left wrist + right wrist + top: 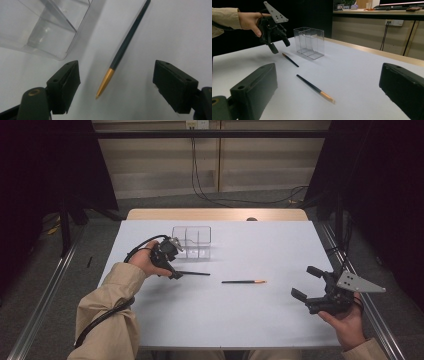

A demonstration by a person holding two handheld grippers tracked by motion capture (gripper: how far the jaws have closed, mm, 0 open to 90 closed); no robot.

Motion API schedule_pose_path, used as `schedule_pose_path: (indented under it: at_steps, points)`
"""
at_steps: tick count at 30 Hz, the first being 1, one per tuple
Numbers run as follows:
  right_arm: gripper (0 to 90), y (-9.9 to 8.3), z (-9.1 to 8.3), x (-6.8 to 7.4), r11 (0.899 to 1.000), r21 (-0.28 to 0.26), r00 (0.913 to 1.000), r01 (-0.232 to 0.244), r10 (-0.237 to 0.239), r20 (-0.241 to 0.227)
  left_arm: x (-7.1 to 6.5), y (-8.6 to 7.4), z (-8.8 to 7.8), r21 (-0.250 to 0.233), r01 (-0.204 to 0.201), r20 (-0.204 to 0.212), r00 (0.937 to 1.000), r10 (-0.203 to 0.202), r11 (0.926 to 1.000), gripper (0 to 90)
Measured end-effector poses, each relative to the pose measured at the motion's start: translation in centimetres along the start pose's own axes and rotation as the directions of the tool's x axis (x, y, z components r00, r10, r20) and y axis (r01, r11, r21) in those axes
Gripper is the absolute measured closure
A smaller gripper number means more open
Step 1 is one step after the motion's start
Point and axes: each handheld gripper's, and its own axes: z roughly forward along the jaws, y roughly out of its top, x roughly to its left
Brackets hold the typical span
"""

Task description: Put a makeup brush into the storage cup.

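Here, left tongs (115, 85) gape astride the gold-tipped dark pen (125, 47), ungrasped; right tongs (309, 283) open, empty; clear plastic organiser (192, 240) at twelve o'clock unfilled.

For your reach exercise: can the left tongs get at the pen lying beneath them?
Probably yes: the left tongs hang open over the pen, its gold tip between the jaws, untouched; the clear box stands aside.
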Motion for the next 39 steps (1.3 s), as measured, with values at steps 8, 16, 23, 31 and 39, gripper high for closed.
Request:
schedule_pose_path:
  at_steps: [8,16,23,31,39]
  points:
    - [1.2,0.0,0.0,0.1,1.000,0.008,1.0000,0.003,-0.003,-0.001,0.1,0.1,0.2,0.051,-0.020,0.005,0.9998,0.020,0.9985,30.1]
    - [1.2,0.0,0.0,0.0,1.000,0.007,1.0000,0.005,-0.005,0.000,0.2,-0.2,0.7,0.082,-0.029,0.032,0.9992,0.026,0.9962,41.5]
    - [1.3,-0.1,0.1,0.0,1.000,0.010,1.0000,0.009,-0.009,-0.004,0.4,-0.3,0.6,0.086,-0.049,0.010,0.9988,0.048,0.9951,43.2]
    - [1.4,-0.1,0.1,0.1,1.000,0.013,0.9999,0.009,-0.008,-0.006,0.4,0.2,1.2,0.082,-0.089,0.027,0.9958,0.087,0.9926,50.6]
    - [1.4,-0.1,0.1,0.0,1.000,0.013,1.0000,0.008,-0.008,-0.005,0.6,0.7,2.2,0.091,-0.123,0.044,0.9919,0.119,0.9883,53.6]
